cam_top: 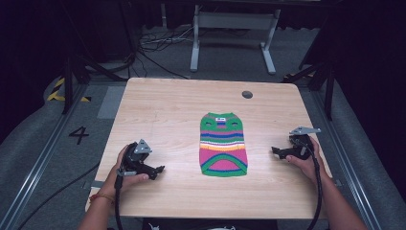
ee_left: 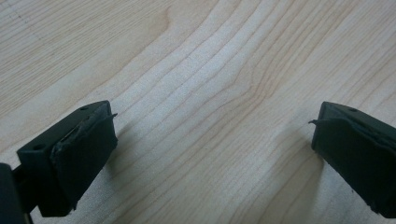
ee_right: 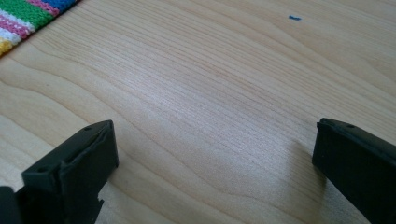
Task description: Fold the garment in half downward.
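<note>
A small sweater (cam_top: pixel 223 144) lies flat on the counter (cam_top: pixel 163 110), a little right of the middle, its neck end toward the far edge and its hem toward the person. Behind it, near the far edge, sits a round hole (cam_top: pixel 247 94) in the counter top. The left hand-held gripper (cam_top: pixel 159 169) rests on the counter to the sweater's left, well apart from it, close to the near left corner. The right hand-held gripper (cam_top: pixel 275 151) sits to the sweater's right, near the right edge. In the right gripper view, a corner of the sweater (ee_right: pixel 28 18) lies at the upper left, beyond the jaws. Beyond the counter, a frame (cam_top: pixel 233 36) stands on the floor.
</note>
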Demonstrator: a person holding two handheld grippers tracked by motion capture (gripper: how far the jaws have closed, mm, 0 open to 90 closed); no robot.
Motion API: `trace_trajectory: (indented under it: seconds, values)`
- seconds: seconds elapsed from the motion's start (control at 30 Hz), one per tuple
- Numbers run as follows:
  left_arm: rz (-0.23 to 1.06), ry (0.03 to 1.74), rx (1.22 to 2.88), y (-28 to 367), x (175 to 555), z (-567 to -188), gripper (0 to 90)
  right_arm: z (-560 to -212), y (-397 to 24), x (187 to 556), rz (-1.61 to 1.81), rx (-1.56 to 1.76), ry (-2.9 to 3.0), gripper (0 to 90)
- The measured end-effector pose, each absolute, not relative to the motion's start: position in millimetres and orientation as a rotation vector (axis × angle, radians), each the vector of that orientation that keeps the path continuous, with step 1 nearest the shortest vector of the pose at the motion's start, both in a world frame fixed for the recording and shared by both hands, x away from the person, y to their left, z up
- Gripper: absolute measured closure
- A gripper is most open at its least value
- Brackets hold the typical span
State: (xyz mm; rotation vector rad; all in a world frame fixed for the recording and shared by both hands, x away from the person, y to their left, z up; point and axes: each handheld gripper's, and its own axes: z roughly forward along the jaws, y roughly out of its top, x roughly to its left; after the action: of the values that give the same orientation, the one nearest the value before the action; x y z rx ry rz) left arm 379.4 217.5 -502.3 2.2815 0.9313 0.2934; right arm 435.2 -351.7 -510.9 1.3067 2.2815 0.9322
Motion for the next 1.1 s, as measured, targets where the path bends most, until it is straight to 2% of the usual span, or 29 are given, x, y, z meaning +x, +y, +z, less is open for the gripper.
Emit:
trace_trajectory:
  seconds: [0.63, 0.7, 0.8, 0.83, 0.9, 0.93, 0.97, 1.0, 1.03, 1.1]
  values:
    - [0.295, 0.947, 2.288, 217, 379, -501, 1.3, -511, -352, 435, 0.932, 1.307, 2.281, 0.2]
    - [0.298, 0.957, 2.277, 218, 381, -500, 4.4, -511, -353, 435, 0.933, 1.296, 2.289, 0.2]
    - [0.295, 0.965, 2.249, 220, 384, -498, 19.2, -510, -354, 435, 0.938, 1.278, 2.319, 1.8]
    - [0.289, 0.968, 2.240, 221, 386, -497, 19.2, -510, -354, 435, 0.938, 1.278, 2.319, 1.8]
    - [0.285, 0.966, 2.234, 220, 392, -494, 19.8, -508, -355, 434, 0.944, 1.268, 2.331, 8.0]
    - [0.292, 0.961, 2.230, 220, 395, -493, 23.1, -506, -355, 434, 0.959, 1.254, 2.336, 20.7]
    - [0.298, 0.963, 2.229, 220, 396, -492, 24.0, -504, -356, 433, 0.983, 1.237, 2.342, 29.1]
    - [0.301, 0.954, 2.236, 219, 398, -490, 24.8, -503, -356, 433, 1.009, 1.236, 2.350, 27.9]
    - [0.323, 0.949, 2.237, 218, 401, -487, 29.5, -501, -354, 433, 1.018, 1.230, 2.356, 24.3]
    - [0.333, 0.952, 2.226, 217, 407, -482, 31.7, -499, -350, 433, 0.990, 1.189, 2.374, 29.2]
